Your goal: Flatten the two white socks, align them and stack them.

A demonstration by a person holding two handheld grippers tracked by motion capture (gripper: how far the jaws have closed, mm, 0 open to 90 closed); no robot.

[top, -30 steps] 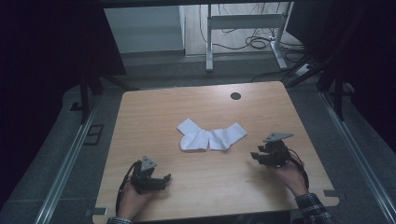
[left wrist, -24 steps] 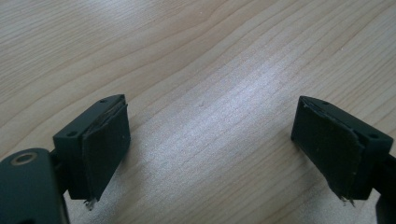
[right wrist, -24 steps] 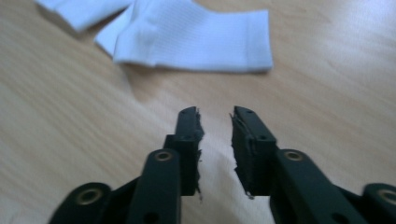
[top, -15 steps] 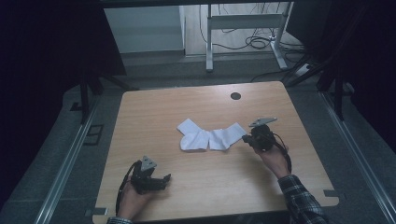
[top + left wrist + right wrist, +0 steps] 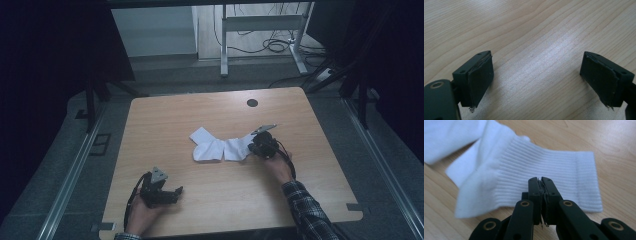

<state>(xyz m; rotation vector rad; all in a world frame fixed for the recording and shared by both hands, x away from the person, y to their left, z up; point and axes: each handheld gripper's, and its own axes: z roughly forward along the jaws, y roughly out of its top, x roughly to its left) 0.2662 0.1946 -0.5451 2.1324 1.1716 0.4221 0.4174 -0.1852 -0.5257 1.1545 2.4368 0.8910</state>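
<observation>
Right gripper (image 5: 541,180) jaws together over ribbed sock (image 5: 549,172) cuff, apparently nothing pinched, likely poised to grip; left gripper (image 5: 536,82) jaws apart, idle above table (image 5: 529,30)

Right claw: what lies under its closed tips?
Under the right claw, whose tips meet, lies the ribbed cuff of a white sock on the wooden table. Whether any fabric is pinched cannot be seen; the tips cover that spot.
</observation>
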